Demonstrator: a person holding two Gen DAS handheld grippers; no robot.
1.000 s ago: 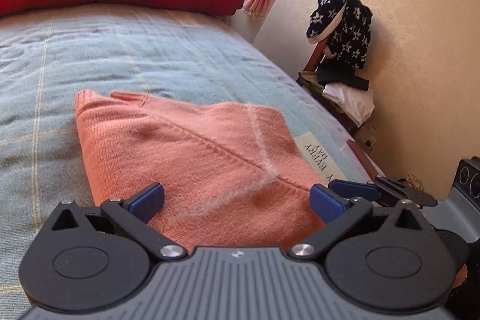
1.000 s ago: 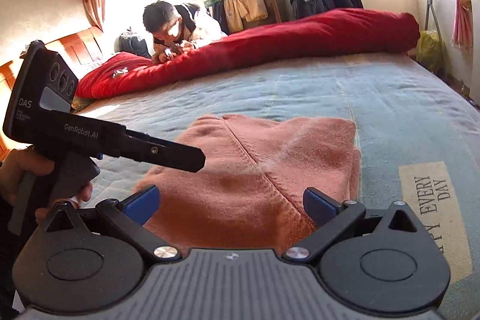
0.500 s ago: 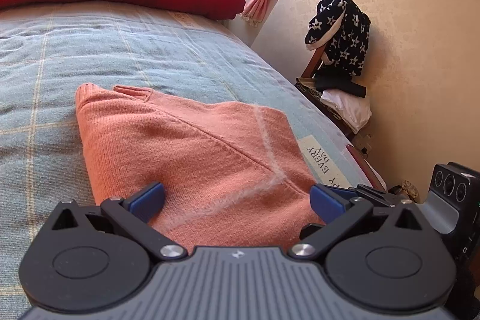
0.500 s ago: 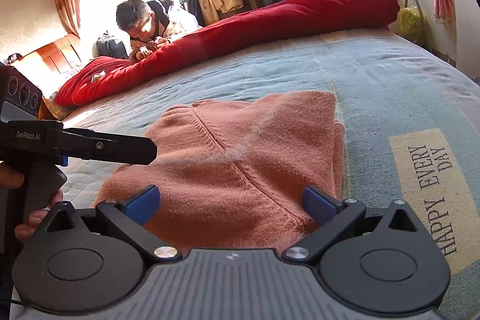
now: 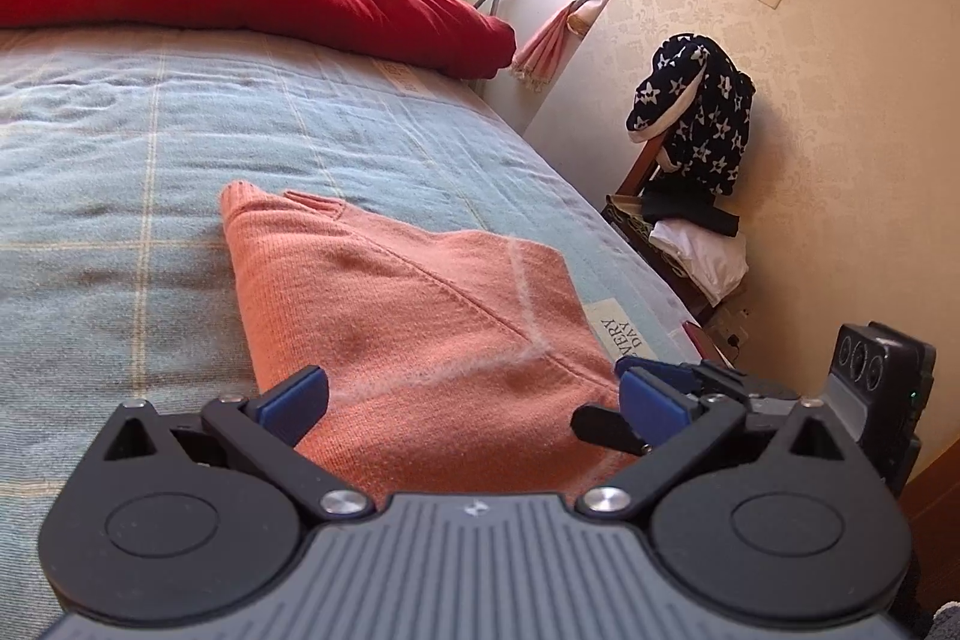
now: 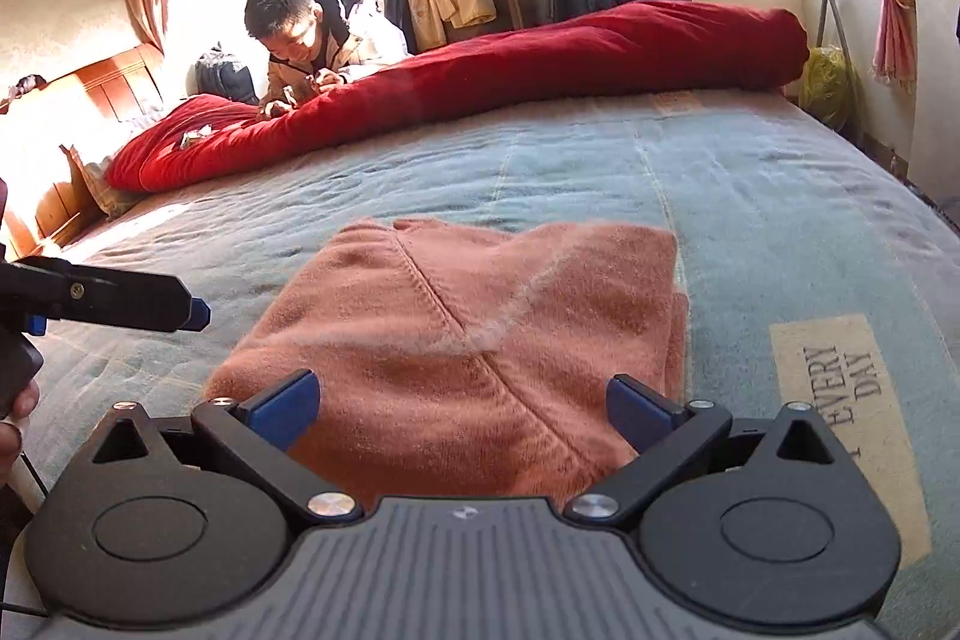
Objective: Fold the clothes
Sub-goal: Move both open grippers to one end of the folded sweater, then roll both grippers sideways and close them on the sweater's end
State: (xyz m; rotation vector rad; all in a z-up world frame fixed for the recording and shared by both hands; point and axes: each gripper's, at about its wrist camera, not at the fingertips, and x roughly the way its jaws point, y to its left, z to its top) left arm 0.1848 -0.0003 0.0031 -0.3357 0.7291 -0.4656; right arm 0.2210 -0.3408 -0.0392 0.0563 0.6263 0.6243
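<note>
Left wrist view: left tongs (image 5: pixel 468 397) wide open, nothing held, blue pads either side of the near edge of the folded orange sweater (image 5: pixel 420 328), hovering low over it, aimed along the bed (image 5: pixel 120 148). Right tongs (image 5: pixel 648 400) poke in from the right at the sweater's near right corner. Right wrist view: right tongs (image 6: pixel 462 403) likewise spread wide and empty, pads flanking the sweater's (image 6: pixel 480 328) near edge. Left tongs (image 6: pixel 198 315) reach in level from the left w/ tip just short of the sweater's left side; a hand (image 6: pixel 15 418) grips its handle. Sweater lies flat on the blue bed (image 6: pixel 780 220), beside a "EVERY DAY" label (image 6: pixel 840 376). Red duvet (image 6: pixel 480 70) at far end, w/ a person (image 6: pixel 318 34) leaning on it.
</note>
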